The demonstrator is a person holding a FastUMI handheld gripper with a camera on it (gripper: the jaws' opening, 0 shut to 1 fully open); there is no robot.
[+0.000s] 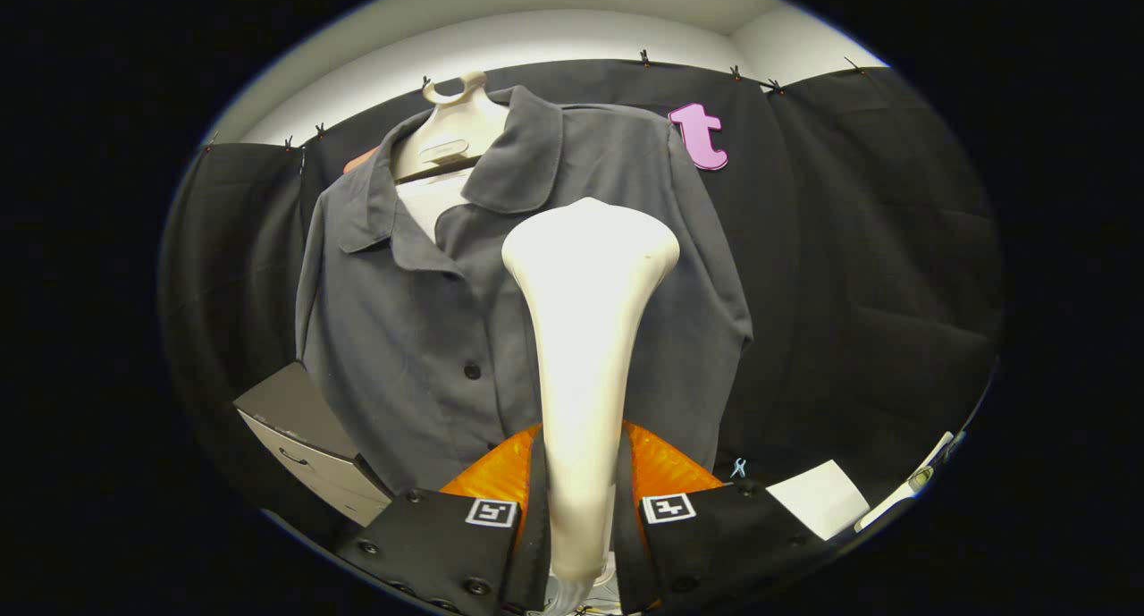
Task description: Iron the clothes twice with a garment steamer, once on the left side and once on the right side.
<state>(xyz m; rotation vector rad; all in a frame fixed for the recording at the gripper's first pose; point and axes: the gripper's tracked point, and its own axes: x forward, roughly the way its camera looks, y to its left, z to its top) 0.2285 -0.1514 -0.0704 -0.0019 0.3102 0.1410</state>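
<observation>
- Gripper point(579, 509): both fingers closed against the handle of the garment steamer point(585, 330), one on each side; handle clamped between them.
- Each finger point(465, 531) carries a small square black-and-white marker on its upper face, either side of the handle.
- Steamer: cream-white, handle rising straight up from between the fingers and flaring into a broad, rounded head point(590, 245). Head points away from the camera toward the garment. Contact between head and cloth cannot be told from this angle.
- Steamer hose or base: a bit of pale ribbed material shows below the handle at the fingers' roots; too cut off to identify.
- Shirt point(420, 330): dark grey, collared, buttoned front, hanging just beyond the steamer head. Head sits over the chest area, on the side of the button line nearer the sleeve that hangs beside the bare cloth wall. One dark button point(472, 371) visible beside the handle.
- Collar open; a white inner panel shows in the neck opening.
- Hanger point(451, 133): cream plastic, hook at the top, holding the shirt against the booth wall.
- Booth wall point(849, 285): black cloth, pinned along its top edge with small clips.
- Cabinet point(308, 442): pale drawer unit with dark top, beside the shirt's lower hem.
- White paper sheet point(818, 500): lying low, beyond the other finger, well apart from the shirt.
</observation>
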